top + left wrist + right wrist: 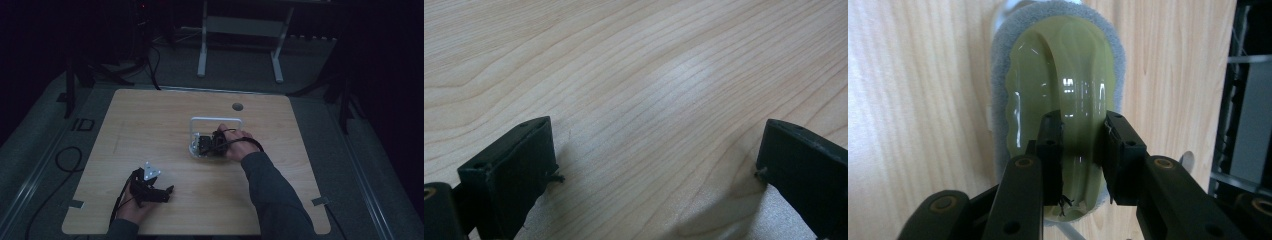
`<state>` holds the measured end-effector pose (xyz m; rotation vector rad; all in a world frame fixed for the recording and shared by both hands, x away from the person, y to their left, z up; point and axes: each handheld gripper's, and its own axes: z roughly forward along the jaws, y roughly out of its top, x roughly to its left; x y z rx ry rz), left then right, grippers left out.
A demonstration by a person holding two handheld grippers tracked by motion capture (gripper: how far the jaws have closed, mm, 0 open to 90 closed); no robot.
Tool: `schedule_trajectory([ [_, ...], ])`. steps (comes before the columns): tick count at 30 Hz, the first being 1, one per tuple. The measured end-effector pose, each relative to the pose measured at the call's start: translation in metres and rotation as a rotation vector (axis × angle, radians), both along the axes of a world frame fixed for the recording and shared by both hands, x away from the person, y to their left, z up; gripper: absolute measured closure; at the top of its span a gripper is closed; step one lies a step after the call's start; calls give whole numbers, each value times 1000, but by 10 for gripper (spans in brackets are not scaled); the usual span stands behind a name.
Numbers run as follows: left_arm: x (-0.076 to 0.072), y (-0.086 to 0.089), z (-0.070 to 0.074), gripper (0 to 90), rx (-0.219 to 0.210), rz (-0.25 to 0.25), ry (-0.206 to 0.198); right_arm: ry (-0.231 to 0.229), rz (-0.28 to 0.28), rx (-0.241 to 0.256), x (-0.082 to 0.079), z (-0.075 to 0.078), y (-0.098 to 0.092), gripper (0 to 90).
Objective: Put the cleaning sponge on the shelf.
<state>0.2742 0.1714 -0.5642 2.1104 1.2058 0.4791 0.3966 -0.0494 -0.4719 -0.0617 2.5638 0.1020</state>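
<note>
A scrubber (1063, 65) with a glossy olive-green plastic grip and a grey pad under it lies flat on the wooden table, seen from above in the right gripper view. My right gripper (1082, 120) is shut on the raised ridge of that grip, one jaw on each side. From the high view the right gripper (212, 143) sits inside a white frame-like holder (216, 119) at the table's middle, and the scrubber is mostly hidden under it. My left gripper (159, 192) rests near the front left of the table; its jaws (656, 130) stand open with bare wood between them.
The wooden table (150, 125) has a round cable hole (237, 106) behind the white holder. A white desk frame (240, 30) stands on the floor beyond the table. Cables trail off the left side.
</note>
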Motion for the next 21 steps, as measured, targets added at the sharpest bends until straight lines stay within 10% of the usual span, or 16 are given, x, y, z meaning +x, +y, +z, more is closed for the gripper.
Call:
schedule_trajectory([
  [21,0,0,0,25,-2,1,-1,-26,-24,94,-8,16,-8,505],
])
